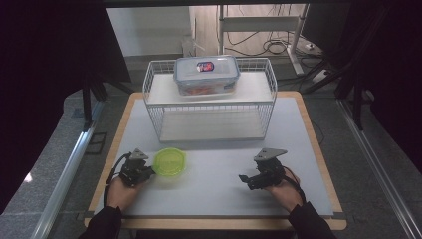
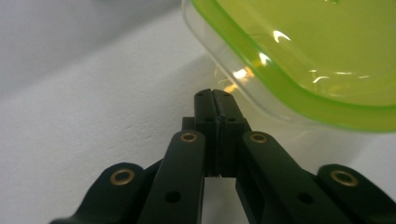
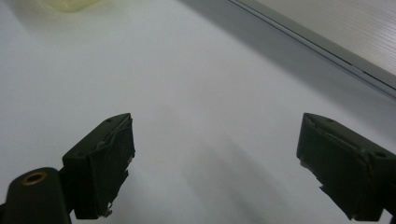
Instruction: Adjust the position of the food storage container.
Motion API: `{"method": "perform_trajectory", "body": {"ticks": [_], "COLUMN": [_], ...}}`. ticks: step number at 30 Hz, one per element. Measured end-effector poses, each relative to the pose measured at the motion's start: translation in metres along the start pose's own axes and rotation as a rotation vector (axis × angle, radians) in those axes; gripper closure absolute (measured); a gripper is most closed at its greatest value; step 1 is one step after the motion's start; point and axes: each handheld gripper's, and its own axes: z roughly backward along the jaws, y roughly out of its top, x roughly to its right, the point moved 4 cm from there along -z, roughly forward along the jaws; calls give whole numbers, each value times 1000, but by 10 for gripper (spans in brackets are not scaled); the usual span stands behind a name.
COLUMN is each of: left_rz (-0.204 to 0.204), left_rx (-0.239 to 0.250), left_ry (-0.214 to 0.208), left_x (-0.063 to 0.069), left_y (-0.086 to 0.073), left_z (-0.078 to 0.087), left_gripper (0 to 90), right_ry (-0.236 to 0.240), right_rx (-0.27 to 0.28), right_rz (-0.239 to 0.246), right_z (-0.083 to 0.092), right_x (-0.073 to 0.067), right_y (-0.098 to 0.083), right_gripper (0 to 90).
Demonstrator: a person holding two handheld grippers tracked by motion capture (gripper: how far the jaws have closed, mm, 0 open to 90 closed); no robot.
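The left gripper (image 2: 215, 95) is sitting with its jaws pressed together, nothing between them, tips just beside the rim of the green bowl (image 2: 303, 51), which is lying ahead and to its right on the white mat (image 1: 214, 172). The right gripper (image 3: 215, 154) is resting well apart from the bowl, jaws spread wide over bare mat.

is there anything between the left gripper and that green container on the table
Nothing visible does. The left gripper, jaws shut, sits right at the rim of the green container, with only bare white table around them.
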Motion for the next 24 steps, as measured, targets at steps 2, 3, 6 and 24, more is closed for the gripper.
{"method": "perform_trajectory", "body": {"ticks": [2, 3, 6, 24], "left_rz": [16, 16, 20, -68], "left_rx": [8, 8, 12, -13], "left_ry": [-9, -9, -27, -97], "left_x": [-2, -2, -2, 36], "left_y": [0, 0, 1, 20], "left_z": [0, 0, -1, -25], "left_gripper": [897, 897, 898, 898], "right_ry": [0, 1, 2, -2], "right_rx": [-1, 0, -1, -13], "right_rz": [0, -2, -2, -9], "right_z": [0, 0, -1, -2], "right_x": [0, 0, 0, 1], "right_y": [0, 0, 0, -2], "right_gripper": [115, 115, 115, 115]}}
